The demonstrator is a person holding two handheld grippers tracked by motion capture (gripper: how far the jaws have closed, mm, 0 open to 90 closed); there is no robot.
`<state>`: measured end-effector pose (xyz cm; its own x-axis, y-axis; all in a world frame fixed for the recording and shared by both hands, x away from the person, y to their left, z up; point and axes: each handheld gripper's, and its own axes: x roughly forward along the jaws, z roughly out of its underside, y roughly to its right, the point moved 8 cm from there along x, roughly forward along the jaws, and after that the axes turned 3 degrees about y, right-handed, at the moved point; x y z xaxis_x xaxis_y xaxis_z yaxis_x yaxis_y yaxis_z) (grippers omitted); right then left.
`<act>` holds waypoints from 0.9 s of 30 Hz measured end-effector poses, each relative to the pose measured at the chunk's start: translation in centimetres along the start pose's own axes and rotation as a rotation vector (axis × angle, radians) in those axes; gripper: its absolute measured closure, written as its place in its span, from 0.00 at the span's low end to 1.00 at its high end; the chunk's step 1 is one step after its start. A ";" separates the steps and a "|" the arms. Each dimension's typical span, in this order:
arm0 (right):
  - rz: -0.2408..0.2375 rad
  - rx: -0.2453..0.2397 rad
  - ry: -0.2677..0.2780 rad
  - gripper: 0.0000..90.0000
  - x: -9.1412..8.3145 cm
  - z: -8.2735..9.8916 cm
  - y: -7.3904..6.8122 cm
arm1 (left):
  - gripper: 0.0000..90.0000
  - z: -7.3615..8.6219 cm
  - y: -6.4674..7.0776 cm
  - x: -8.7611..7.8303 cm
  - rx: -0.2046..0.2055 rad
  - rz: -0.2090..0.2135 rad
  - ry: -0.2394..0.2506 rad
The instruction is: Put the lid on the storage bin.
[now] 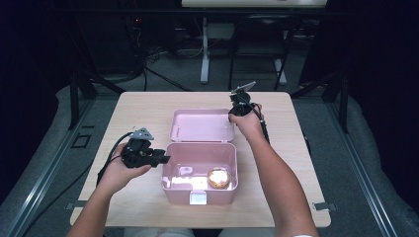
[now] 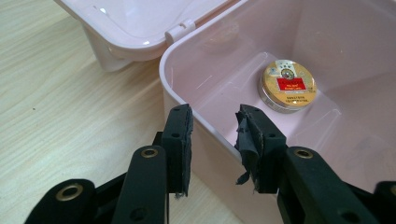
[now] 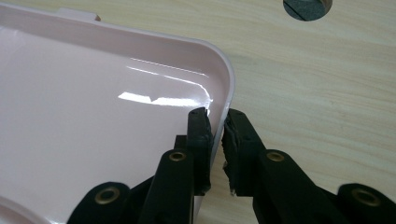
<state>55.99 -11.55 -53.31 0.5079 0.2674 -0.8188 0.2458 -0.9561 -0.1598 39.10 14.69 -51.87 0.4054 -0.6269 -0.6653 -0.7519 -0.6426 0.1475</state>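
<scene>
Tin's in, lid not yet shut.
Round gold tin [image 1: 219,177] sits inside pink plastic box [image 1: 170,183]; right tongs [image 3: 215,122] clamp its flipped-back lid [image 3: 93,116], left tongs [image 2: 214,122] straddle box wall, unclamped.

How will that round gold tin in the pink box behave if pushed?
The tin lies flat on its base, so it will probably slide rather than roll. The box floor looks glossy, so likely little friction. It sits near a wall, which should stop it quickly.

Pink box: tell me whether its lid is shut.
No, the lid lies open behind the pink box, and the round tin inside is exposed.
</scene>
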 end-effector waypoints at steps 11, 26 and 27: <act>-0.009 -0.007 0.053 0.91 -1.3 -0.5 -0.2 | 0.73 -0.1 0.0 0.0 -0.006 0.004 0.007; -0.034 0.007 0.135 0.94 -4.1 -1.1 -0.7 | 0.73 -0.1 0.0 0.1 -0.007 0.000 0.006; -0.035 0.009 0.143 0.94 -4.3 -1.2 -0.8 | 0.73 -0.1 0.0 0.1 -0.007 0.000 0.006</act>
<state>54.58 -11.83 -49.02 0.6116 0.3147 -0.7259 0.2588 -0.9466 -0.1924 39.20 14.65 -51.87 0.4089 -0.6295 -0.6608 -0.7482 -0.6458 0.1522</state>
